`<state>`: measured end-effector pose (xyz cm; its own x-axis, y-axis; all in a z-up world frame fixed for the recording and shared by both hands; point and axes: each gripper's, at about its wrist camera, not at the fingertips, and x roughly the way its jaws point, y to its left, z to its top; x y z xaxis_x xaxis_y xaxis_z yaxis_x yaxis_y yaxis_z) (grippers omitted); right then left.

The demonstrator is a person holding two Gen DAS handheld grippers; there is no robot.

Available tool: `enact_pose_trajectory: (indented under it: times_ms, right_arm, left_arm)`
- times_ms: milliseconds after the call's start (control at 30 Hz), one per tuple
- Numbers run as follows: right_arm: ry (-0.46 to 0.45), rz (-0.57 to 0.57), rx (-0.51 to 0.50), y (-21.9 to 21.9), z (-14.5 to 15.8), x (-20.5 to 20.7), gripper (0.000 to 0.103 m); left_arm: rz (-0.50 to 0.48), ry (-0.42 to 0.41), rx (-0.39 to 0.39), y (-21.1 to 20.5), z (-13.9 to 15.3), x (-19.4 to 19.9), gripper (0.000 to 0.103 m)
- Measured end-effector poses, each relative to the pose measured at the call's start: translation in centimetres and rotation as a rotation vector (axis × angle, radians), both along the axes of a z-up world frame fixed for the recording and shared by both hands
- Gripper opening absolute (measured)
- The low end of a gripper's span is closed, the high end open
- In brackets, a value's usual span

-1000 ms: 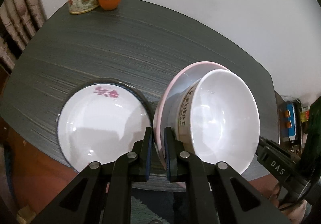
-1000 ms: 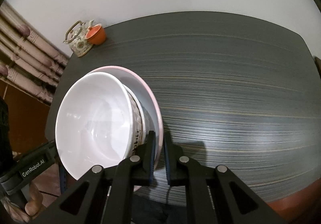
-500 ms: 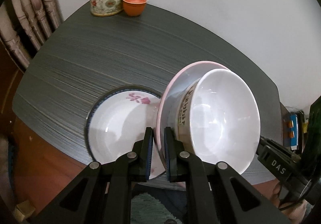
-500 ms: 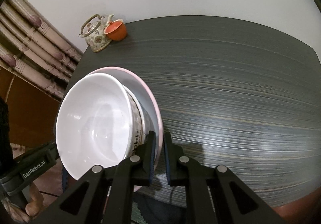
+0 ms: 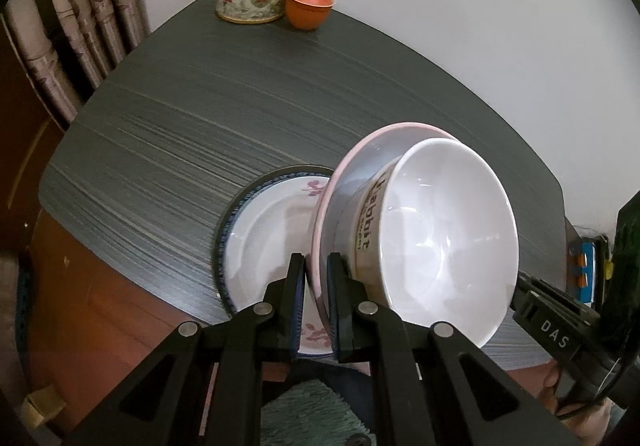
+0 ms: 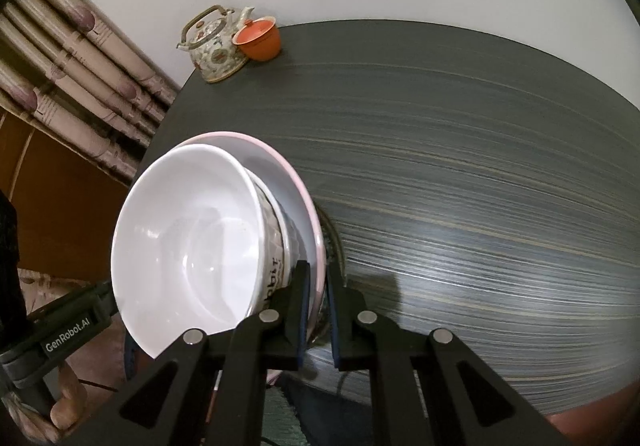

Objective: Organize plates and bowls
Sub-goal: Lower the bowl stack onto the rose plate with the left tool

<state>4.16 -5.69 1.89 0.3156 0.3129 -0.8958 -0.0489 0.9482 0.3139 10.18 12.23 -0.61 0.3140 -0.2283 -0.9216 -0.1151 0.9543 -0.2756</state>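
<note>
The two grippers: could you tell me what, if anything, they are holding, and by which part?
Both hold the pink plate by its rim, the left gripper and right gripper on opposite edges; the white bowl sits on it.

Both cameras ride on hand-held grippers, looking steeply down along their own jaws, close over the near edge of the dark counter [image 5: 248, 102]. The left wrist view faces across from the left, the right wrist view from the right. Both share the pink-rimmed plate [image 5: 340, 190], white bowl [image 6: 188, 238], teapot [image 6: 212, 46] and wall.
</note>
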Motion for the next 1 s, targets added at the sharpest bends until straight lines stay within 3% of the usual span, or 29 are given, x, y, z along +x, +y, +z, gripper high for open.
enact_pose_trajectory:
  times_ms: [500, 1000]
  right_arm:
    - [0.024, 0.040, -0.021, 2.6, -0.2, -1.1, 0.009]
    - [0.061, 0.033, -0.054, 4.0, -2.2, -0.3, 0.009]
  left_arm:
    - [0.037, 0.025, -0.005, 3.1, -1.0, -1.2, 0.007]
    - [0.034, 0.068, -0.025, 4.0, -3.8, -0.7, 0.006]
